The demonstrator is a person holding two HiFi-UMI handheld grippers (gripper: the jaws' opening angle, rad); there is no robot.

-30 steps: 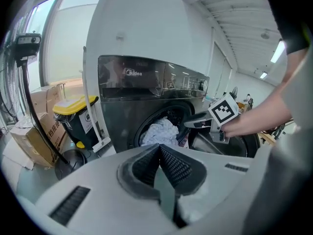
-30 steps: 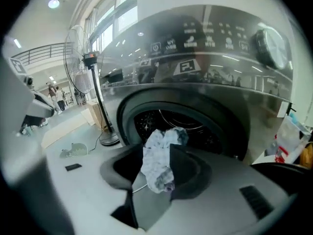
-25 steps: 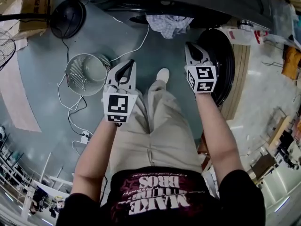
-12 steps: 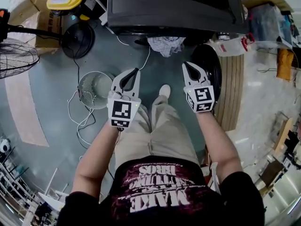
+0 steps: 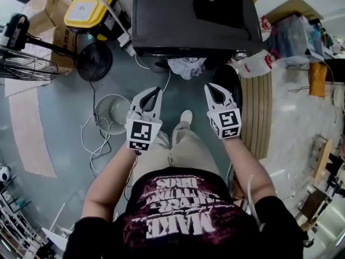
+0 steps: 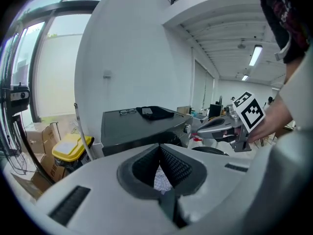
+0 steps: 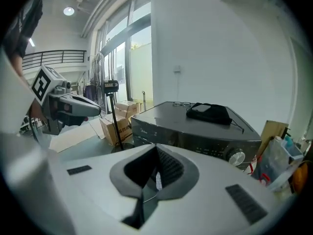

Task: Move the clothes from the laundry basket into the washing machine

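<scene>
Ahead, clothes point(image 5: 186, 67), beyond left hand-held gripper point(image 5: 157, 89), apart

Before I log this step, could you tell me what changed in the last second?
The person rose, lifting the left gripper and right gripper; the washing machine now shows its top. Nothing gripped or released: both stay shut, empty. The clothes and basket lie unmoved.

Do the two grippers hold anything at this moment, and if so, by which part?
Nothing is held: the left gripper and the right gripper both have their jaws together, with nothing between them.
</scene>
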